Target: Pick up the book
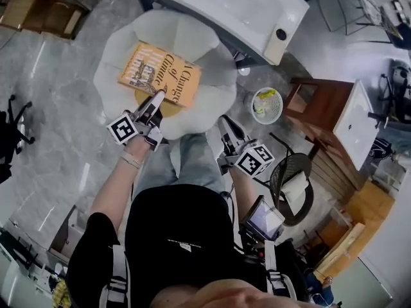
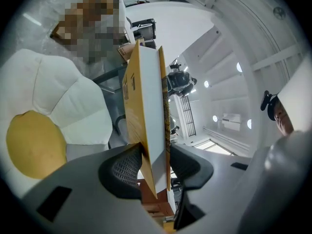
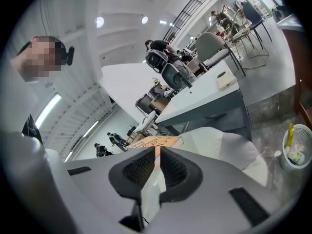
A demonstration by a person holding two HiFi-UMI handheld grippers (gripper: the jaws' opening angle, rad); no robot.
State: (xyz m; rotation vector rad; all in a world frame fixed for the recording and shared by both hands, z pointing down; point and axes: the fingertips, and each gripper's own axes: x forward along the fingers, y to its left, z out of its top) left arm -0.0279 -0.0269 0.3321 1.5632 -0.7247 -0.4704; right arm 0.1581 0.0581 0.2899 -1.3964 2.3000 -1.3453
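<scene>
The orange book (image 1: 160, 72) hangs over a white flower-shaped cushion (image 1: 122, 50) with a yellow centre. My left gripper (image 1: 156, 100) is shut on the book's near edge. In the left gripper view the book (image 2: 146, 96) shows edge-on between the two pads (image 2: 122, 167), lifted off the cushion (image 2: 48, 96). My right gripper (image 1: 226, 126) is to the right of the book and apart from it. Its jaws (image 3: 157, 155) stand almost together with nothing between them. Beyond them the book's cover (image 3: 153, 141) shows.
A white table (image 1: 257, 11) stands just behind the cushion. A wire waste basket (image 1: 266, 104) sits on the floor to the right, near a brown wooden cabinet (image 1: 321, 108) and a black round chair (image 1: 292, 178). The floor is grey marble.
</scene>
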